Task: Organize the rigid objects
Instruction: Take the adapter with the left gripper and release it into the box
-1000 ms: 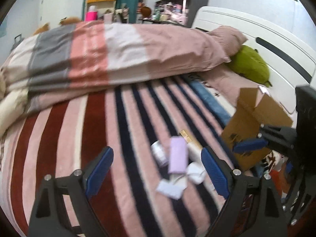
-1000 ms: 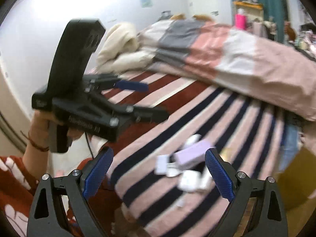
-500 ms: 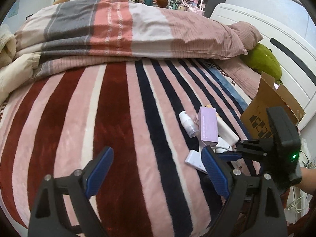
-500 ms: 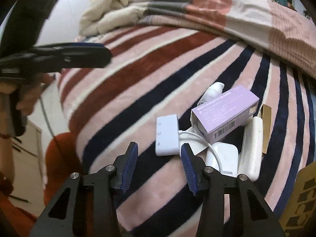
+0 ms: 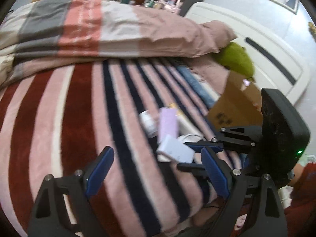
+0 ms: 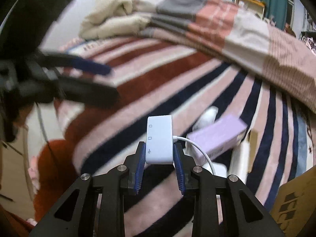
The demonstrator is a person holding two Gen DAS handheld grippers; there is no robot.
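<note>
Right tool point(image 6: 159, 158): jaws closing on the white adapter point(image 6: 160, 138), blue pads against both long sides near its lower end. Adapter sits at the near edge of the pile on the striped blanket point(image 6: 177, 75), its white cable point(image 6: 199, 150) curving away to the right toward the pile.

Left tool point(image 5: 156, 175): spread wide, nothing between its pads, hanging over the blanket just left of the pile.

Risks, as I judge them:
- Grip is low on the adapter; most of the body sticks out past the pads. A smooth plastic shell could pivot or slide out on a lift.
- The cable runs beside the purple box point(image 6: 217, 136); where it ends is hidden. If it is caught beneath something, pulling could drag the box, the small white bottle point(image 6: 206, 117) or the flat white pieces along, or tug the adapter loose.
- Soft blanket gives under pressure, so neighbours may roll.
- Cardboard box point(image 6: 294, 203) stands at the right, likely the destination; a trailing cable could snag its flap.
</note>
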